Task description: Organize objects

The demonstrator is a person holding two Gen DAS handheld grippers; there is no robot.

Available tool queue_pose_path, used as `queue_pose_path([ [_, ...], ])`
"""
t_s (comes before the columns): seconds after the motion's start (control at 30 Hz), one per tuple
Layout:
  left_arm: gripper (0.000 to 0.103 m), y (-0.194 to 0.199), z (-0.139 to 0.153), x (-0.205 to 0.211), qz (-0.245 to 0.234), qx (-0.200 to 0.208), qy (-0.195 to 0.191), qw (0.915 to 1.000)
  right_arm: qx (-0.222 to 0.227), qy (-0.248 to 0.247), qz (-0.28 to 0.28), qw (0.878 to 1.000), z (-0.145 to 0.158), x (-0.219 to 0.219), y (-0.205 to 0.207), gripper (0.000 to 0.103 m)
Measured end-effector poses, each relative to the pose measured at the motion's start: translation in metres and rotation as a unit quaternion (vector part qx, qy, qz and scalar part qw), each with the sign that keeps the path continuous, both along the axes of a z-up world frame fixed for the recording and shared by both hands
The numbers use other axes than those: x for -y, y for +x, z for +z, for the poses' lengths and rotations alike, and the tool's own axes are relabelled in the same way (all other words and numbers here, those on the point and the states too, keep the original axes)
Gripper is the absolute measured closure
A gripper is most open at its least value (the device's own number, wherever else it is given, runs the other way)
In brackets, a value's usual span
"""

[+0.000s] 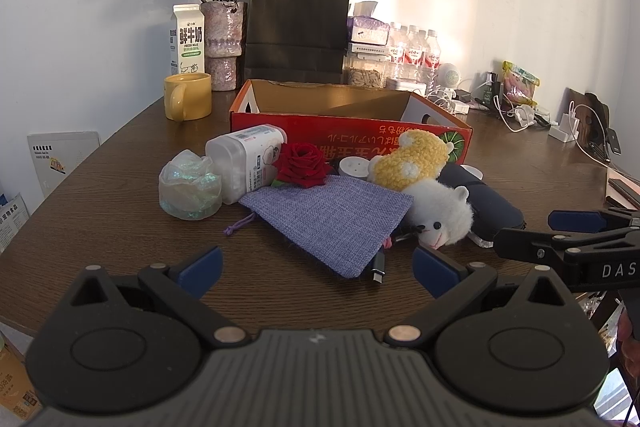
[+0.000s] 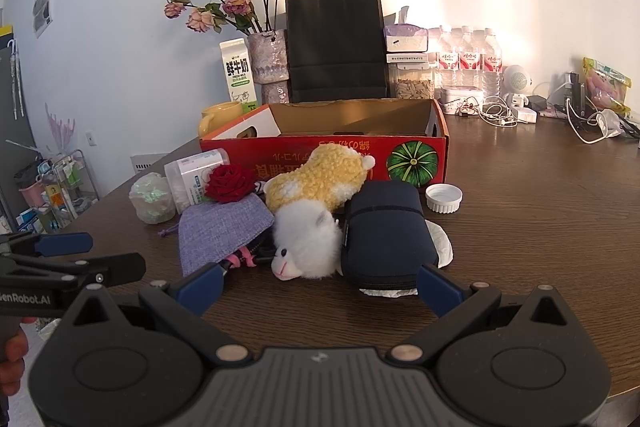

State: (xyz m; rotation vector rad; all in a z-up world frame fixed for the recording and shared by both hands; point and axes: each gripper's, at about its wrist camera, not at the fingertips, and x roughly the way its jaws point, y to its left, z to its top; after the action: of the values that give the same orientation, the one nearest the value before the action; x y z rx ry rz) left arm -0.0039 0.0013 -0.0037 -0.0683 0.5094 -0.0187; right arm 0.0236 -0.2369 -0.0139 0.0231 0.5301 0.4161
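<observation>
A pile lies on the brown table in front of an open red cardboard box (image 1: pixel 352 131) (image 2: pixel 320 147). It holds a purple burlap pouch (image 1: pixel 332 219) (image 2: pixel 220 231), a red rose (image 1: pixel 302 163) (image 2: pixel 230 183), a white plastic jar (image 1: pixel 248 159) on its side, a crumpled iridescent wrap (image 1: pixel 190 189), a yellow plush (image 1: pixel 412 157) (image 2: pixel 316 179), a white plush lamb (image 1: pixel 440 219) (image 2: pixel 306 247) and a navy zip case (image 2: pixel 386 231) (image 1: pixel 492 207). My left gripper (image 1: pixel 316 267) is open before the pouch. My right gripper (image 2: pixel 320 285) is open before the lamb and case.
A white lid (image 2: pixel 443 197) sits right of the case. Behind the box stand a yellow mug (image 1: pixel 187 101), a milk carton (image 1: pixel 187 39), a vase of dried roses (image 1: pixel 224 43), a black paper bag (image 1: pixel 298 27) and water bottles (image 2: pixel 468 59). Cables and chargers (image 2: pixel 520 111) clutter the right.
</observation>
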Motion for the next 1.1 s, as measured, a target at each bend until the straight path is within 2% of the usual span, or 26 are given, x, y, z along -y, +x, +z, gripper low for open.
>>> queue_pose_path([
  [0.3,0.0,0.008,-0.001,-0.005,0.01,-0.001,0.004,0.9999,0.008,-0.009,-0.012,1.0,0.001,0.007,0.015,0.0],
  [0.67,0.0,0.039,0.001,-0.023,0.038,0.002,0.016,0.9992,0.011,-0.038,-0.035,0.999,-0.004,0.015,0.052,0.0],
  [0.8,0.0,0.05,0.001,-0.031,0.044,0.001,0.018,0.9988,0.011,-0.047,-0.037,0.998,-0.005,0.016,0.072,0.009],
  [0.97,0.0,0.065,0.001,-0.039,0.056,0.0,0.024,0.9981,0.002,-0.058,-0.022,0.998,-0.009,0.01,0.095,0.011],
  [1.1,0.0,0.08,0.0,-0.05,0.073,-0.002,0.036,0.9966,-0.016,-0.06,-0.011,0.998,-0.015,0.005,0.112,0.022],
])
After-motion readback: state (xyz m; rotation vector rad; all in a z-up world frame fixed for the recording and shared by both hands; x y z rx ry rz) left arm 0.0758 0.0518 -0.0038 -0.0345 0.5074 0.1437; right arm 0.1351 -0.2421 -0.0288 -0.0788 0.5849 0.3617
